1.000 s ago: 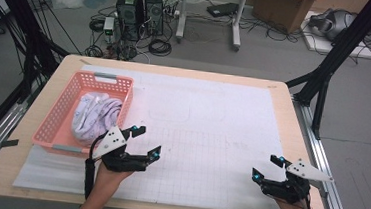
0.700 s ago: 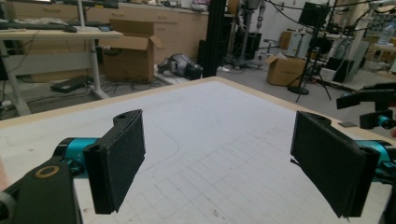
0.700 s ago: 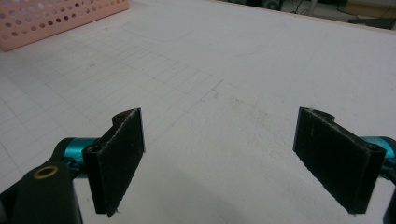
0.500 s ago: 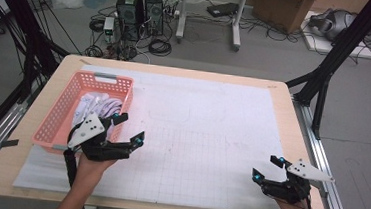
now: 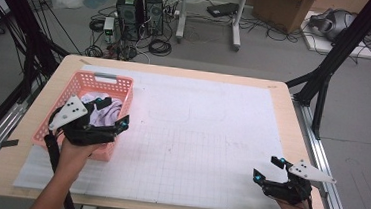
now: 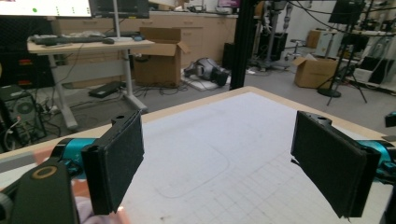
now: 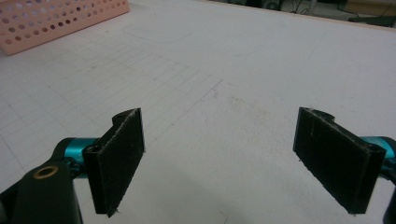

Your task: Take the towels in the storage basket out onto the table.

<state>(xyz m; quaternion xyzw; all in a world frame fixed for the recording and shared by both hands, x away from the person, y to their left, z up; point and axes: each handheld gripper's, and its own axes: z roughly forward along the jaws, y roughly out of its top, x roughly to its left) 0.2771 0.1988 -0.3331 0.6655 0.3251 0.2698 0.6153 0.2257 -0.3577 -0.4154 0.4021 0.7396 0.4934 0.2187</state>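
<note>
A pink plastic basket [image 5: 95, 78] stands at the table's left and holds crumpled white and lilac cloth [image 5: 111, 112]. My left gripper [image 5: 115, 114] hovers over the basket's near right part, just above the cloth, open with nothing between its jaws. In the left gripper view the left gripper [image 6: 224, 163] looks across the white gridded mat [image 6: 219, 154], and a bit of pale cloth [image 6: 88, 209] shows at the bottom left. My right gripper [image 5: 266, 168] rests low near the table's front right corner, open and empty. In the right gripper view the right gripper [image 7: 229, 163] faces bare mat, with the basket [image 7: 56, 18] far off.
The white gridded mat [image 5: 206, 131] covers most of the wooden table [image 5: 293, 113], with faint outlines drawn near its middle. Black frame legs [image 5: 326, 70] stand by the right edge. Computers, cables and boxes lie on the floor beyond the table.
My left gripper has moved left and forward from the mat's front to above the basket. The right gripper has stayed in place.
</note>
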